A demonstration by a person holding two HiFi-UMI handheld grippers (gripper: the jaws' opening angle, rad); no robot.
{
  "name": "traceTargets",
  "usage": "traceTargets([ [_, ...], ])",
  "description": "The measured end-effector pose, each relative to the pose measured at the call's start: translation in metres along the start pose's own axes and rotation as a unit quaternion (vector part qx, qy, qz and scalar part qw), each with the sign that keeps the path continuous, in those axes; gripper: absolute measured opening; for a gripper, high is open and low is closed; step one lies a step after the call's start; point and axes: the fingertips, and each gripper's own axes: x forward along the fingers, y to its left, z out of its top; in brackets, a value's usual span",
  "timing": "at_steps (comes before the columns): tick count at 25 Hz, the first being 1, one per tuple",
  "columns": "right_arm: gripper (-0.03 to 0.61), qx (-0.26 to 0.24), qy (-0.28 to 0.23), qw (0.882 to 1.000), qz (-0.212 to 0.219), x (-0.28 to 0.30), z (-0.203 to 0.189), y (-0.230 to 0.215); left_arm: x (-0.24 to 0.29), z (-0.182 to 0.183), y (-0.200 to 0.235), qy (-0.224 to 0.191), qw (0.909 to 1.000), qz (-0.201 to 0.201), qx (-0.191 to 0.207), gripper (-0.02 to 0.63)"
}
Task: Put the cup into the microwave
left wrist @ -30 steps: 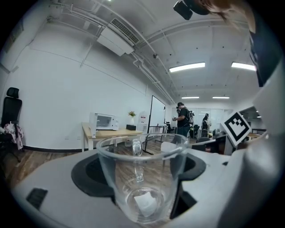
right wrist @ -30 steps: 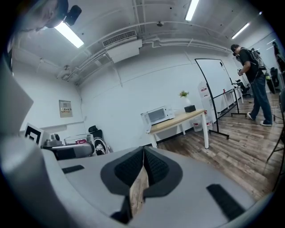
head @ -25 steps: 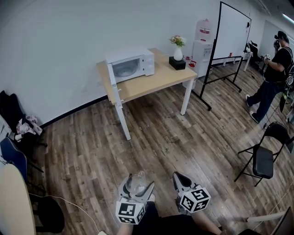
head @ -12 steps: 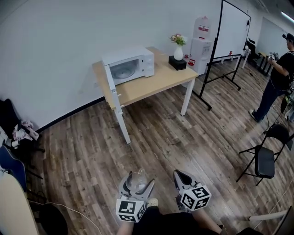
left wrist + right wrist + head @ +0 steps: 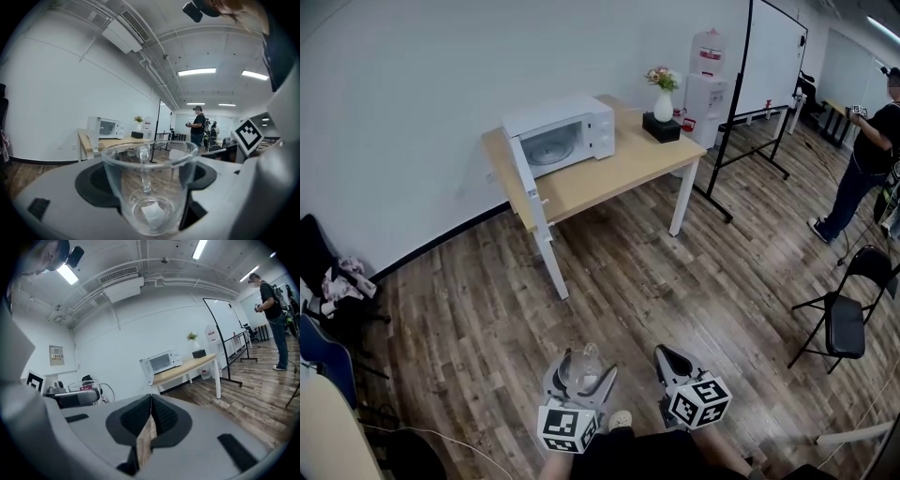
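A clear glass cup (image 5: pixel 149 187) with a handle sits upright between the jaws of my left gripper (image 5: pixel 578 375), which is shut on it; the cup (image 5: pixel 579 368) shows low in the head view. Beside it my right gripper (image 5: pixel 672 364) is shut with nothing in it, its pads (image 5: pixel 159 414) meeting at the tips. The white microwave (image 5: pixel 558 132) stands on the left end of a wooden table (image 5: pixel 609 173) by the wall, its door swung open toward me. It is far ahead of both grippers and also appears as a small microwave (image 5: pixel 107 127) in the left gripper view and a microwave (image 5: pixel 161 363) in the right.
A vase of flowers (image 5: pixel 663 97) and a black box (image 5: pixel 662 128) stand on the table's right end. A water dispenser (image 5: pixel 705 87) and whiteboard (image 5: pixel 771 66) lie beyond. A black folding chair (image 5: pixel 844 317) and a person (image 5: pixel 863 159) are at right; bags (image 5: pixel 337 281) at left.
The table and microwave have drawn slightly nearer and shifted left in the head view as I move forward. Both grippers keep their places in view, the cup still held. The person at right has stepped away.
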Motion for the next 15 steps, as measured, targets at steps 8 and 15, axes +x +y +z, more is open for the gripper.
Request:
traceTargets([
  [8, -0.006, 0.011, 0.004, 1.000, -0.015, 0.008, -0.005, -0.002, 0.003, -0.006, 0.013, 0.008, 0.9999, -0.007, -0.007, 0.403],
  [15, -0.006, 0.009, 0.009, 1.000, -0.017, 0.008, -0.005, -0.003, 0.002, -0.009, 0.014, 0.011, 0.9998, -0.008, -0.015, 0.403],
])
